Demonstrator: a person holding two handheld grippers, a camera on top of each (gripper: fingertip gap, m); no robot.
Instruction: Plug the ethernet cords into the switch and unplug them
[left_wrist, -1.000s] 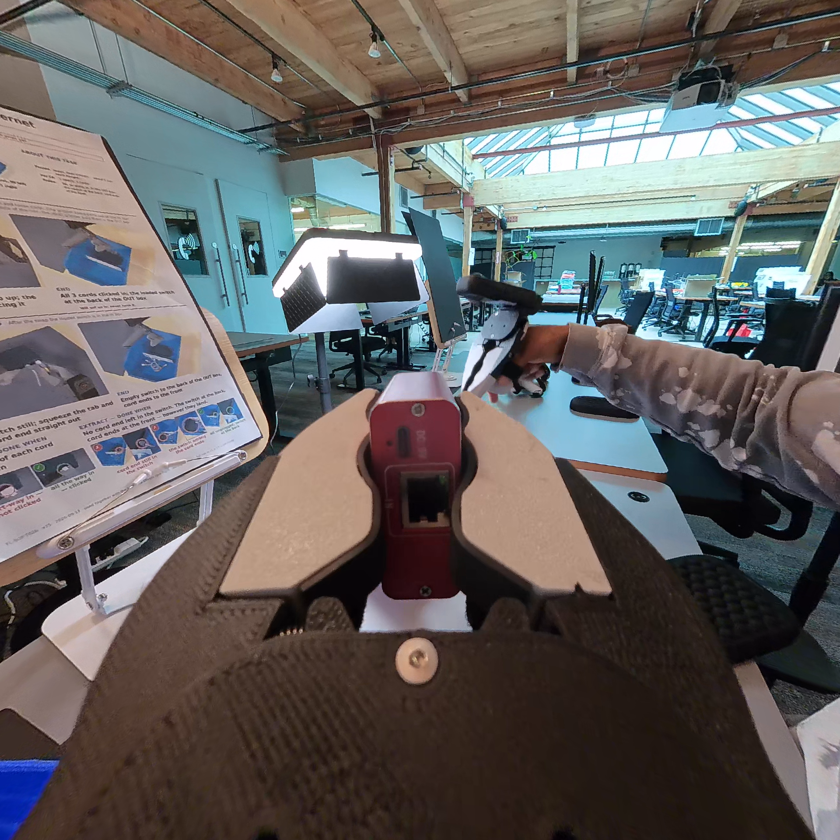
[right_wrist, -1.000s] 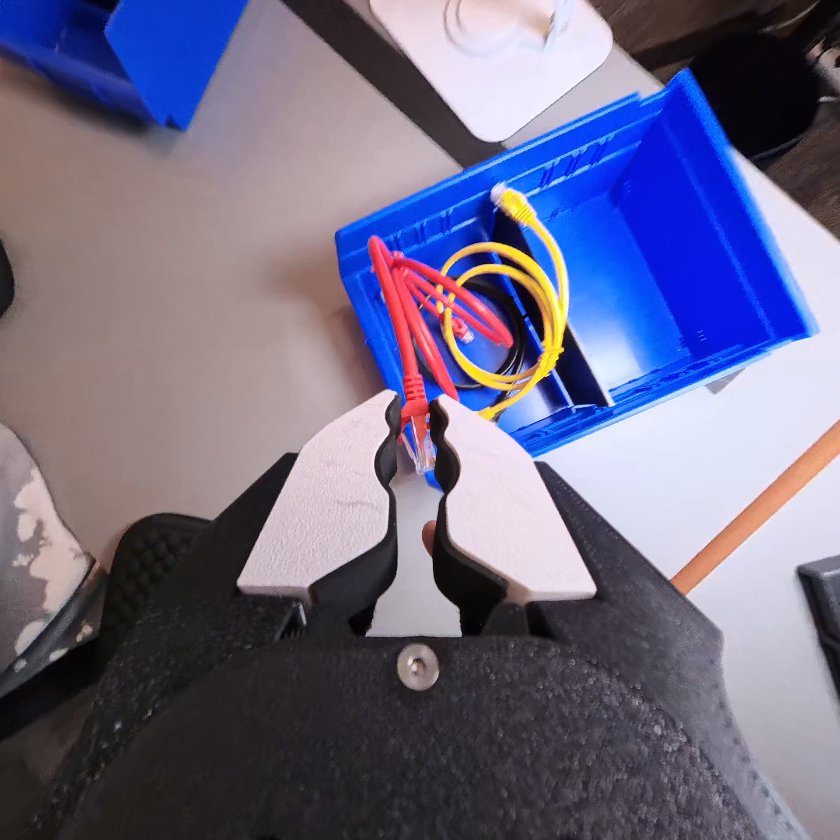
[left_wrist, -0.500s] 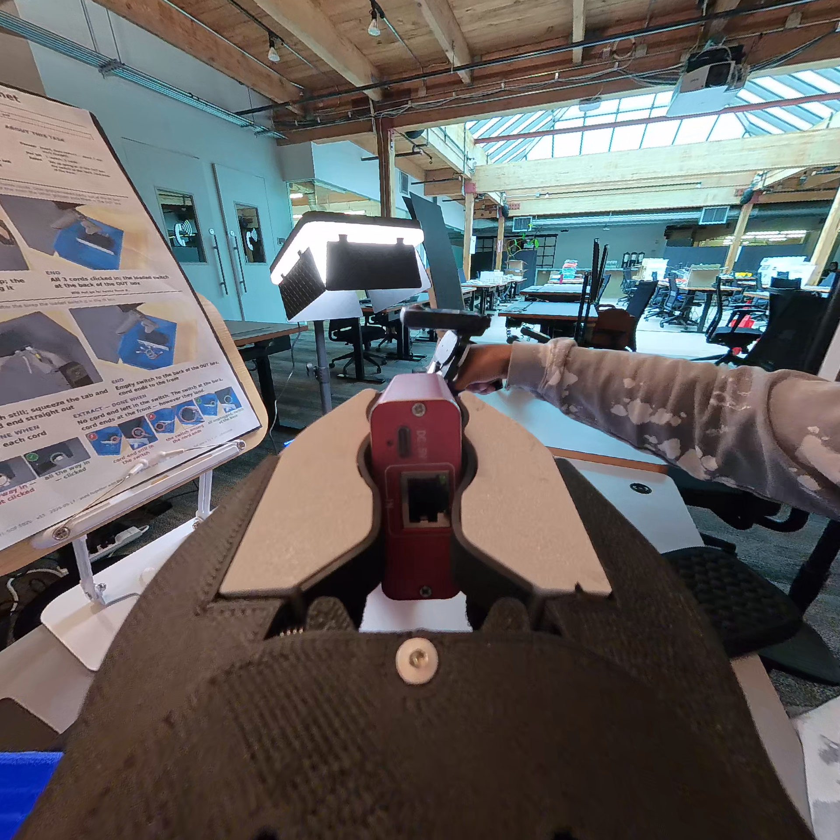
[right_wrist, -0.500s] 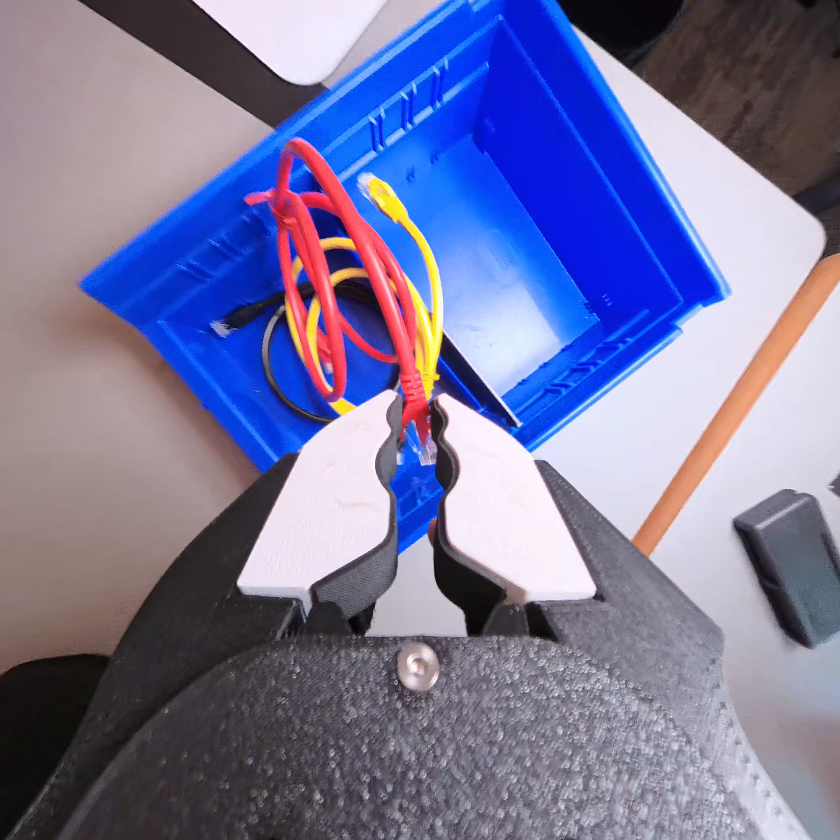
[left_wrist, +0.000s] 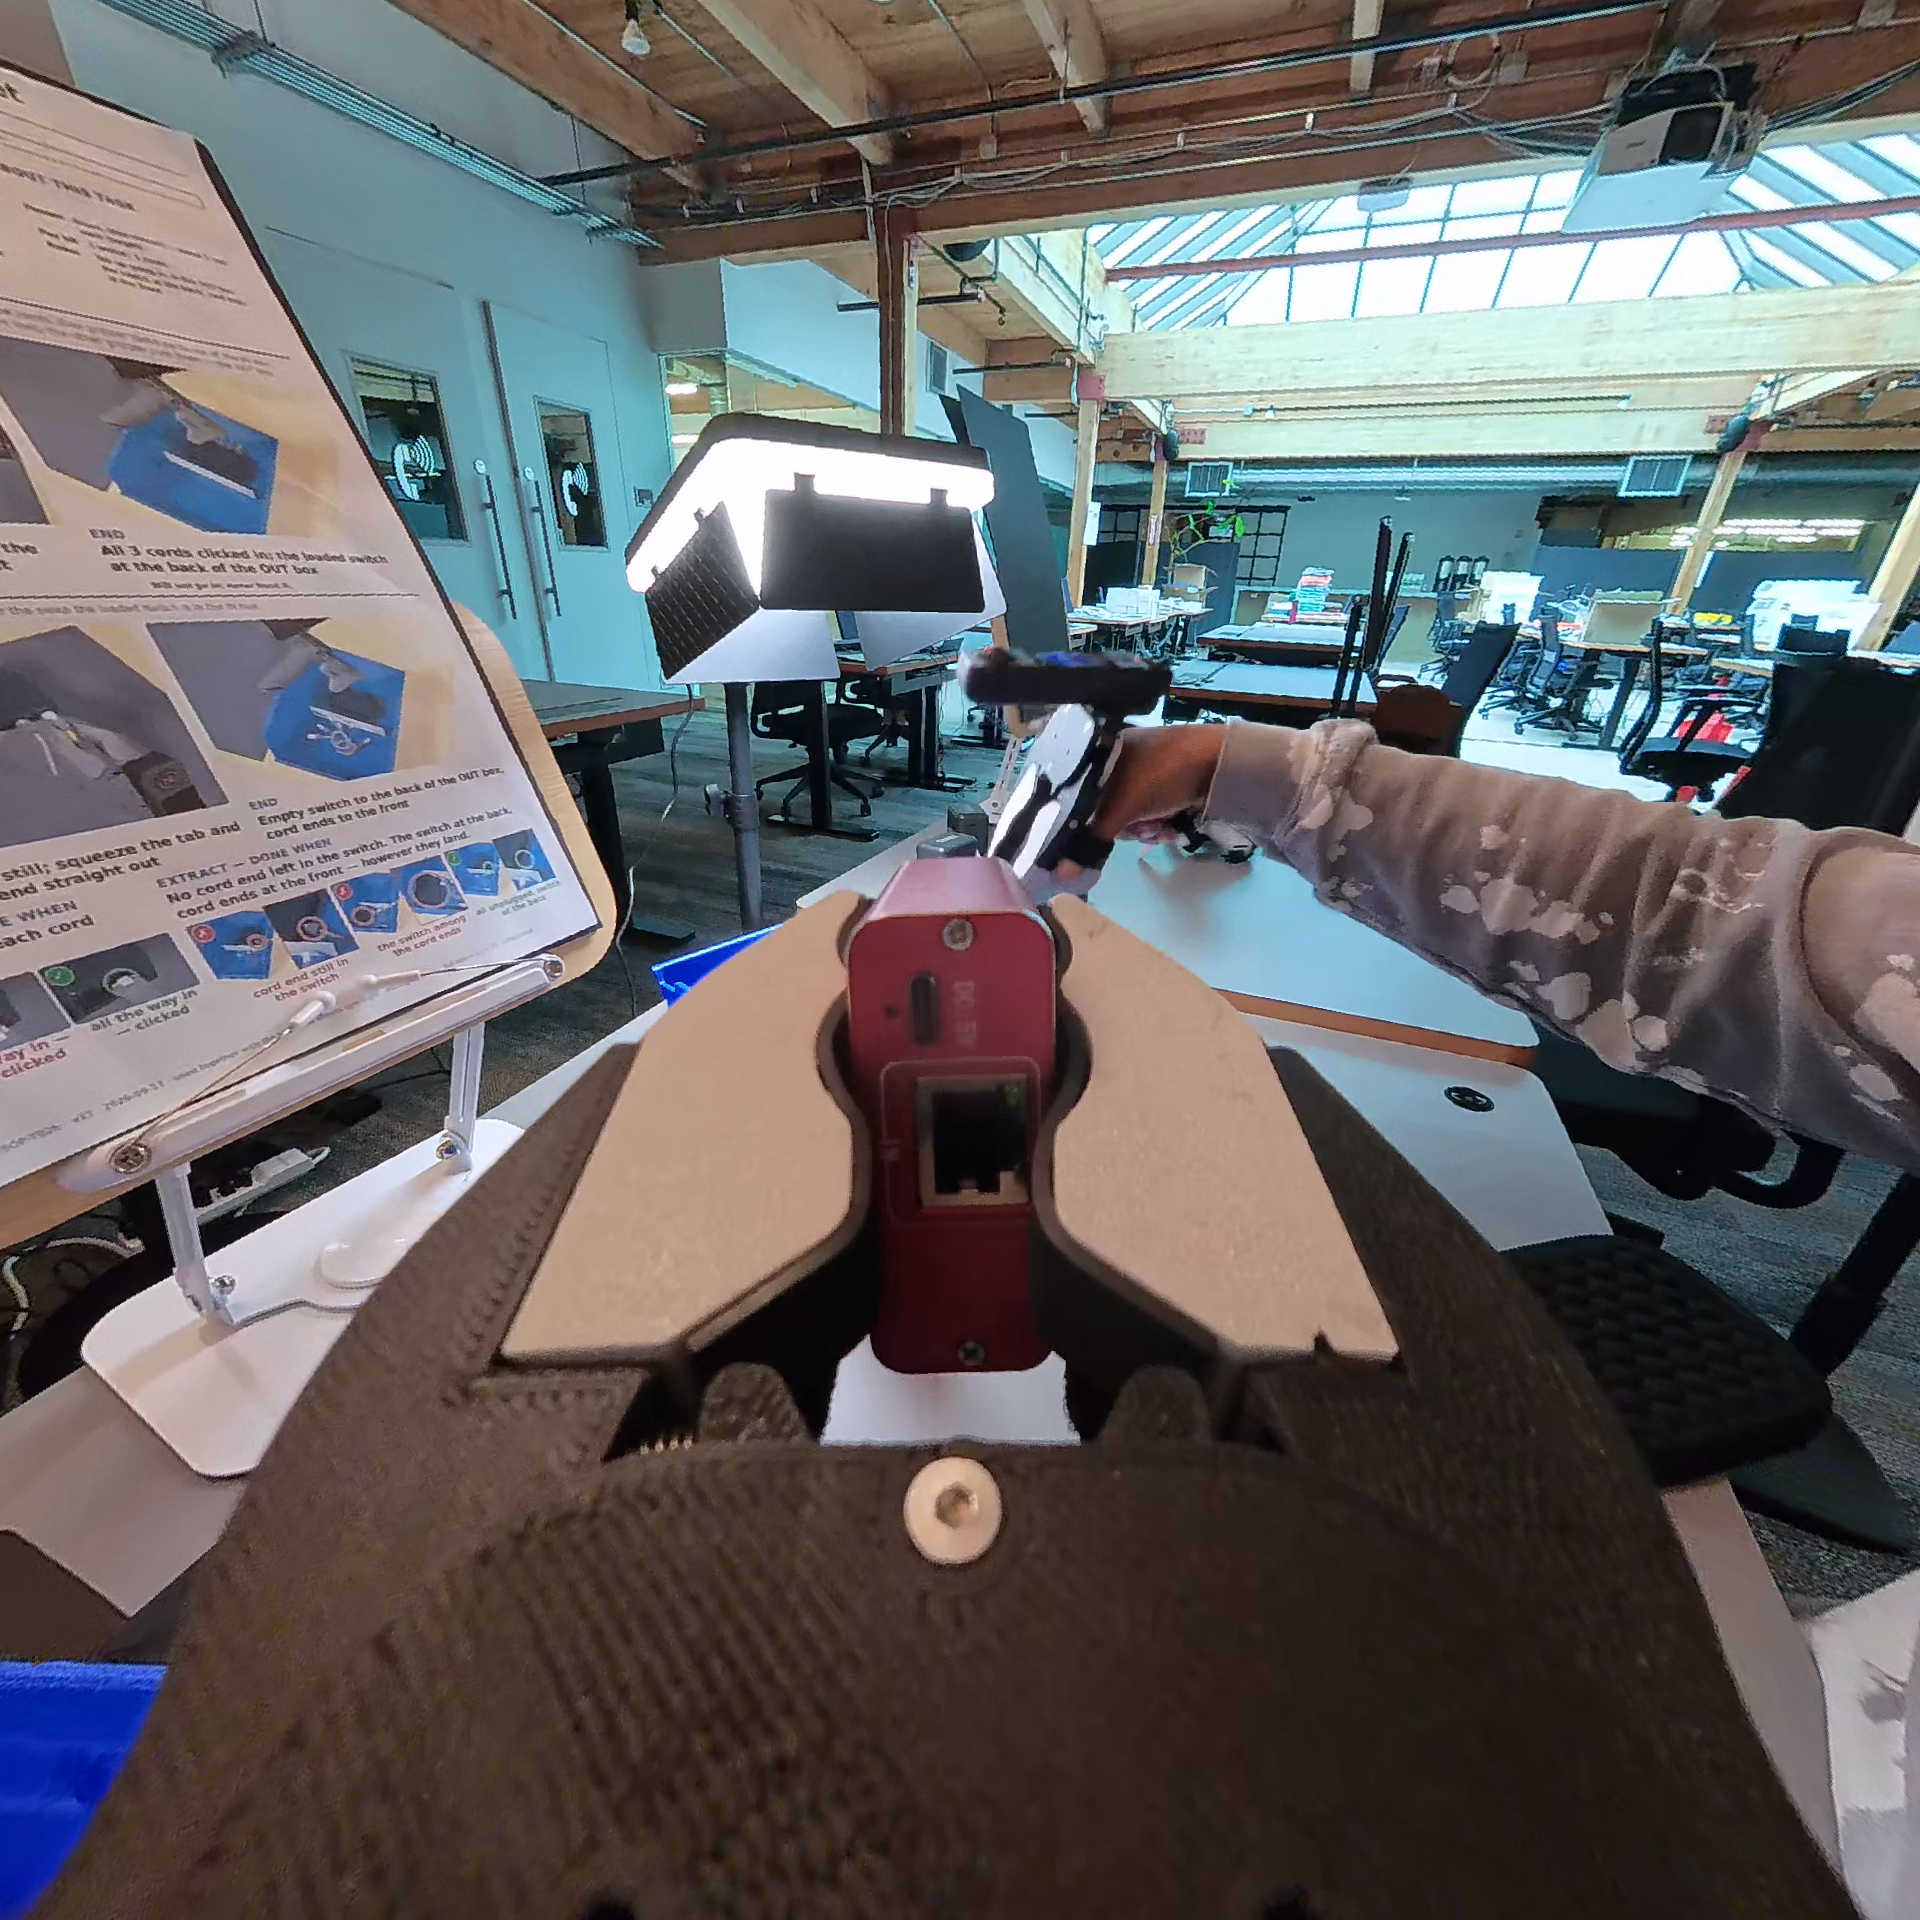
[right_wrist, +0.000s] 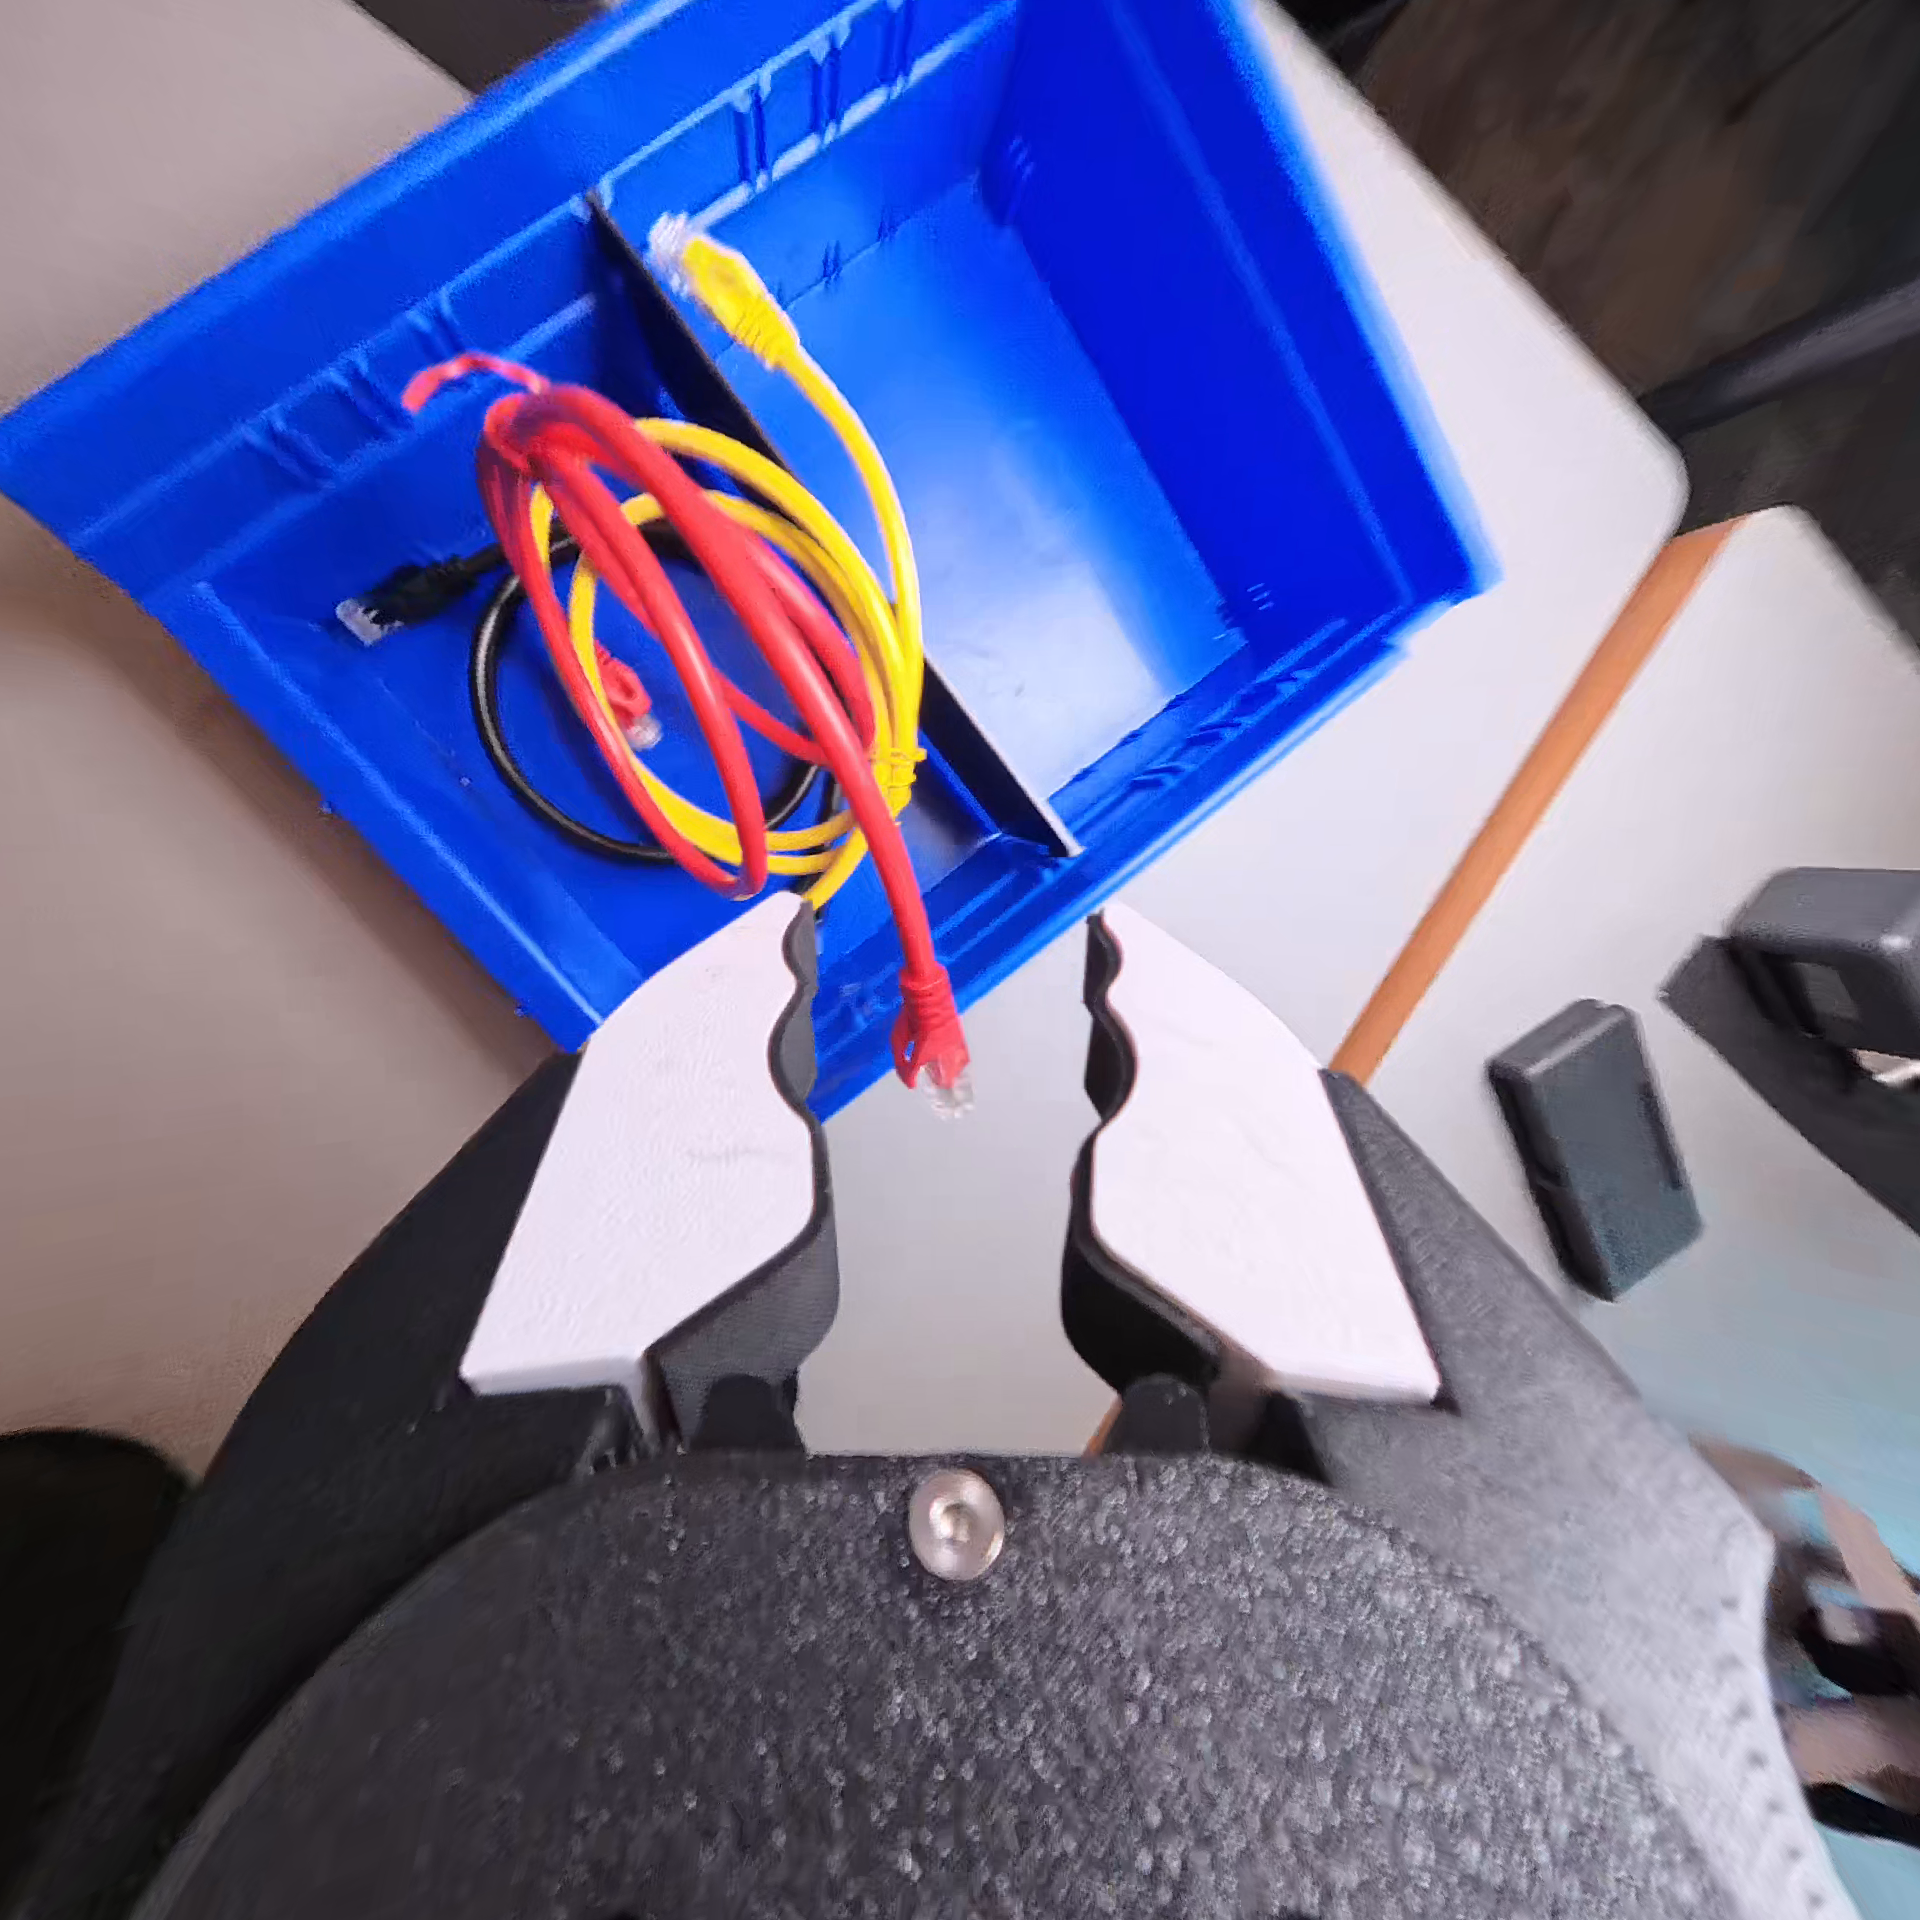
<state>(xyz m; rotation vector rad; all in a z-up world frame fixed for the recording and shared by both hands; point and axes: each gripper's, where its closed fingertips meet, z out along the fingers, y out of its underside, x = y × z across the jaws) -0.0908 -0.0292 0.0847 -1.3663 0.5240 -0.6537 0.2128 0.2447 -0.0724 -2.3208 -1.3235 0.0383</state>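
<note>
My left gripper (left_wrist: 951, 914) is shut on a red metal switch (left_wrist: 951, 1122), held upright with one ethernet port facing the camera. My right gripper (right_wrist: 945, 925) is open above a blue bin (right_wrist: 1299, 343); it also shows farther off in the left wrist view (left_wrist: 1049, 800), held by a hand. The red cord (right_wrist: 727, 613) droops from the bin, and its plug (right_wrist: 930, 1039) hangs free between my open right fingers, touching neither. A yellow cord (right_wrist: 862, 540) and a black cord (right_wrist: 488, 665) lie coiled in the bin's left compartment. The right compartment is empty.
An instruction sheet on a white stand (left_wrist: 208, 665) is at the left. A lit lamp panel (left_wrist: 821, 551) stands behind. Black blocks (right_wrist: 1595, 1143) lie on the table right of the bin. A wood table edge (right_wrist: 1527, 800) runs beside it. A black chair (left_wrist: 1662, 1361) is at the right.
My right gripper has opened and let go of the red cord's plug, which now hangs free. The bin view has shifted. My left gripper still holds the switch.
</note>
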